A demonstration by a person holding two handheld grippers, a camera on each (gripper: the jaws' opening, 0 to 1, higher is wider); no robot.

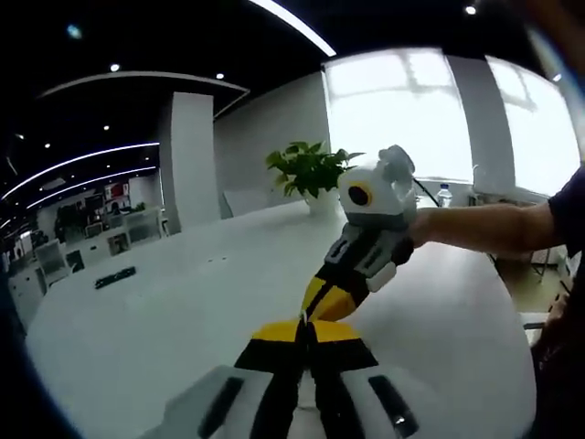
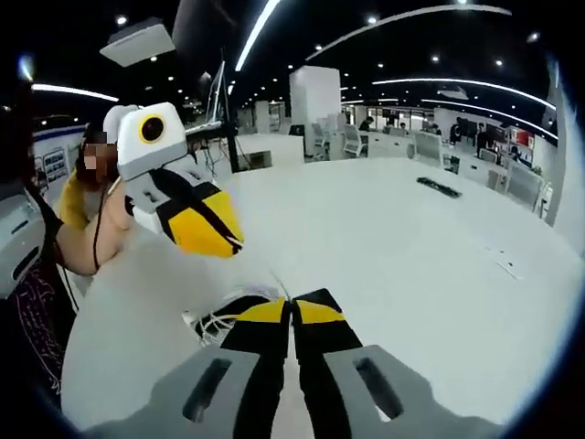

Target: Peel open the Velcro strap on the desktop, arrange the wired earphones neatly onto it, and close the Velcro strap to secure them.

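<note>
Jaws of the left gripper [image 1: 306,331] are seen closed together in the left gripper view, yellow tips touching, with nothing visible between them. Jaws of the right gripper [image 2: 292,311] are likewise seen pressed together in the right gripper view; whether anything thin is pinched there cannot be told. The wired earphones [image 2: 224,322] are seen in the right gripper view as a bundle of white cable lying on the white table [image 2: 411,265], just left of and partly behind the right gripper's tips. A dark band is noted at the top of the bundle; whether it is the Velcro strap cannot be told. A potted plant [image 1: 309,174] and a water bottle [image 1: 444,194] are noted at the table's far end, and a small dark object [image 1: 115,276] lies well apart on the left. No writing can be read.
</note>
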